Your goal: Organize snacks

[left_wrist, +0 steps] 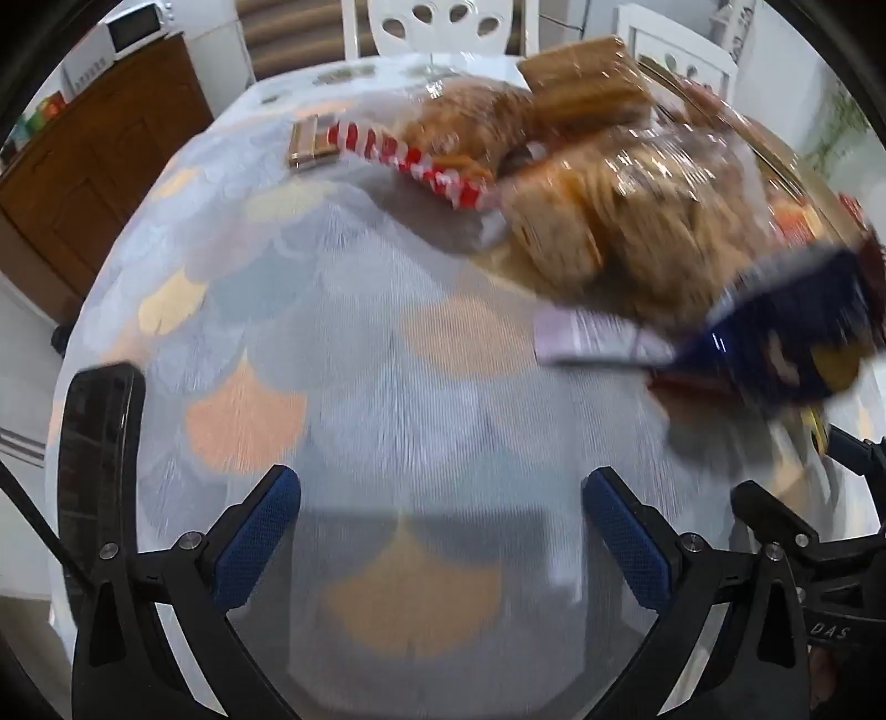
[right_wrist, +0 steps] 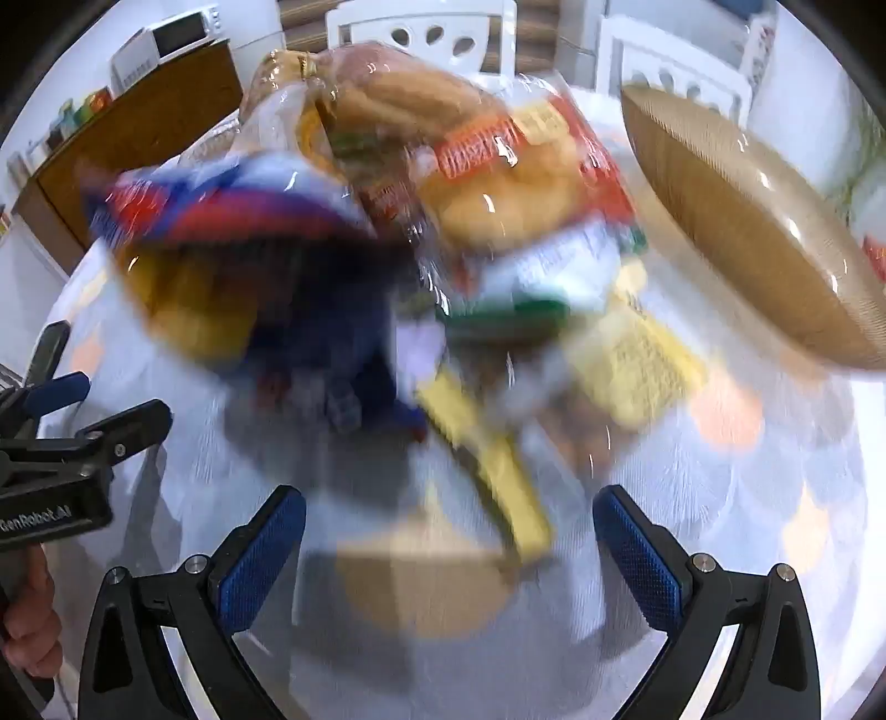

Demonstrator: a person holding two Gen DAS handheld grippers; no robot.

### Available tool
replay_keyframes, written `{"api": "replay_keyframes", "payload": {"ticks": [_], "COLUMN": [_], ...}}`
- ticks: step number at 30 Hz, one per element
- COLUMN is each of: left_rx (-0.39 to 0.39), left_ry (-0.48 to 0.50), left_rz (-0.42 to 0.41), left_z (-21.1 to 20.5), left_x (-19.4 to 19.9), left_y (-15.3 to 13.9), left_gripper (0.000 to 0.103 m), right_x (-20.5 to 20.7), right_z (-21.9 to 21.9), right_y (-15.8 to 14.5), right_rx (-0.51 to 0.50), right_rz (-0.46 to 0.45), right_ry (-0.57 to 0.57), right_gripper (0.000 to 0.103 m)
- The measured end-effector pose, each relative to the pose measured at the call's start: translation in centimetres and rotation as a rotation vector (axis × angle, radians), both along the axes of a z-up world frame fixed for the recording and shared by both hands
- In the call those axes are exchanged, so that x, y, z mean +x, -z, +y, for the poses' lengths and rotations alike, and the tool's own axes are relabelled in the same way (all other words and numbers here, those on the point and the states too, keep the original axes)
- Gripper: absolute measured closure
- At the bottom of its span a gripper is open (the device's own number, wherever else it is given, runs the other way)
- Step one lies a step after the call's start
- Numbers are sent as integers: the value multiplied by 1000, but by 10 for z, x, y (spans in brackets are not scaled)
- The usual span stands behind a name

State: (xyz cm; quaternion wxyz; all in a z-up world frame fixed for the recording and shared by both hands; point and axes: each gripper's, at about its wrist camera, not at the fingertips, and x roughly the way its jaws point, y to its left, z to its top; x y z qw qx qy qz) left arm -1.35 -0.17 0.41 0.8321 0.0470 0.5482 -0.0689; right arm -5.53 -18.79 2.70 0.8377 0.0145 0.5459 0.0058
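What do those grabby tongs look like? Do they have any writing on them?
Both tongs, left and right, have curved black plastic arms joined with silver screws. Their fingertips wear bumpy blue rubber pads. The left tongs' black body, seen from the right camera, has white letters reading "GenRobot.AI".

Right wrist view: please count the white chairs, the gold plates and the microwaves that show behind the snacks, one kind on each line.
White chairs: 2
Gold plate: 1
Microwave: 1
Total: 4
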Motion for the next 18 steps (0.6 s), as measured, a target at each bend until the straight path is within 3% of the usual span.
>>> {"api": "replay_keyframes", "payload": {"ticks": [6,10,13,18], "left_rx": [-15,-27,-24,-53], "left_ry": [35,56,53,21], "left_rz": [-35,-115,-146,-238], "left_z": [-2,-6,-5,3], "left_x": [-25,-28,-18,-2], "left_y": [-30,-68,-95,-148], "left_gripper": [0,0,0,0], "right_x": [-22,-11,-16,-21], "right_z": [9,10,13,27], "right_y": [5,8,-22,-99], "right_rx": [-31,-19,-18,-62], "right_rz": [149,241,148,-125], "right_ry": [-93,-57,-38,-22], "right_gripper": [0,0,0,0]}}
